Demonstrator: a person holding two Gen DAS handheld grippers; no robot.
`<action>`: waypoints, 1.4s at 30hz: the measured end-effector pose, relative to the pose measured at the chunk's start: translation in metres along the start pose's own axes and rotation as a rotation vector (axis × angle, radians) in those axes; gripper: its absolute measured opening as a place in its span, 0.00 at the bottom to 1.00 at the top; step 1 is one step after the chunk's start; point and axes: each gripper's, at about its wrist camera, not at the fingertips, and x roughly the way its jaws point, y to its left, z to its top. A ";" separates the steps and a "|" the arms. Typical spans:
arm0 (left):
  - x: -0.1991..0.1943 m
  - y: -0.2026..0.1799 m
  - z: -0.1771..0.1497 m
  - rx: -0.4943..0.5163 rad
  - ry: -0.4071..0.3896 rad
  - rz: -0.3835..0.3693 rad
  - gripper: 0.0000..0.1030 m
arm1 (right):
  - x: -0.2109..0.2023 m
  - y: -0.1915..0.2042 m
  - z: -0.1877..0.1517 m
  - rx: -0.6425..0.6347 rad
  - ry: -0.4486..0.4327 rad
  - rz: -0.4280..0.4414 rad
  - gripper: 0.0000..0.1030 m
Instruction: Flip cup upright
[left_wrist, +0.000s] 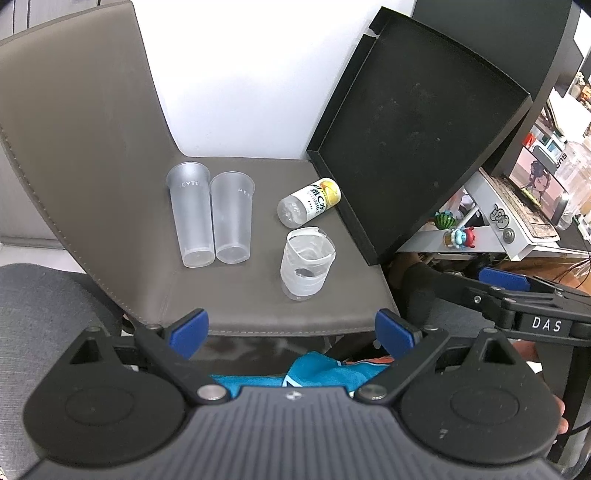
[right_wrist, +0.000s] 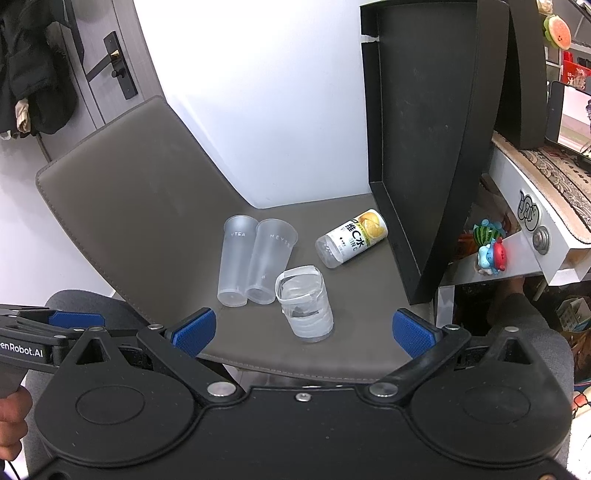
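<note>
- My left gripper (left_wrist: 291, 328) is spread wide with nothing in it. My right gripper (right_wrist: 304, 328) is the same. Both hang at 6 o'clock, short of the chair seat (left_wrist: 258, 314).
- Two frosted cups (left_wrist: 210, 218) sit touching side by side at about 11 o'clock on the seat, rims toward 12 and bases toward 6. I cannot tell for certain whether they lie flat or stand.
- A shorter taped cup (left_wrist: 306, 262) sits at 1 o'clock, mouth up as far as I can see. A bottle (left_wrist: 308, 201) lies on its side just beyond it.
- I judge the frosted cups to be light, thin plastic: springy, slick, and easy to crush or send skidding.
- I'd pinch across the body near the base, where the wall is stiffest, with a soft squeeze.
- The neighbouring cup touches, so I'd take the outer side first.
</note>
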 end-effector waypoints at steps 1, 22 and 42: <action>0.000 0.000 0.000 -0.002 0.000 0.004 0.93 | 0.000 0.000 0.000 0.000 0.002 -0.001 1.00; 0.004 0.005 -0.001 -0.013 0.014 0.020 0.93 | 0.000 -0.002 -0.002 -0.006 0.010 -0.002 1.00; 0.005 0.006 -0.001 -0.015 0.019 0.022 0.93 | 0.001 -0.001 -0.002 -0.015 0.017 -0.005 1.00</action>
